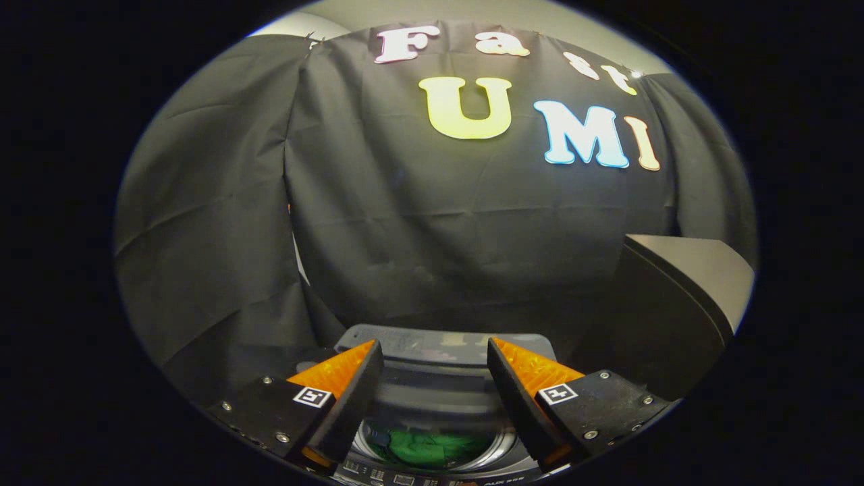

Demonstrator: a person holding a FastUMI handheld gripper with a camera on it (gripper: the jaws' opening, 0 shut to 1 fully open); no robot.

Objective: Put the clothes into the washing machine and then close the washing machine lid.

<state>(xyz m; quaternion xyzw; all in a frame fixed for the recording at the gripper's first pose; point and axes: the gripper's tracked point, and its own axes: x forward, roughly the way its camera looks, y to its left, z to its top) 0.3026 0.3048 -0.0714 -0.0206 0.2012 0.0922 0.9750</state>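
Right now the gripper (435, 378) is spread wide and carrying nothing; both orange-faced fingers (337, 368) are clear of any surface. Between and below them sits the washing machine (439, 405), top-loading, with the clothes (432, 447) (a green bundle, something darker at its left edge) already down in the drum. So the loading part looks done, and closing is what's left, judging by how things lie. Key relation: the washing machine lid (442, 341) is beyond the fingertips, a grey panel folded back at the rear of the opening, its long edge running crosswise, roughly parallel to the line between the two fingers. That means the tool has to go forward and up over the drum mouth to get behind or on top of that edge, then pull it toward the front. Only one hand-held tool here, so no choice of side. I can't tell whether the lid is resting against the cloth wall (472, 236) or standing free; it's dim back there. A strip of controls (405, 478) shows along the near rim, just under the fingers. A dark cabinet-like block (675, 304) with a pale top stands to the right, close beside the machine, so a wide swing that way risks a bump. Black cloth hangs behind and to the left, draped with folds.
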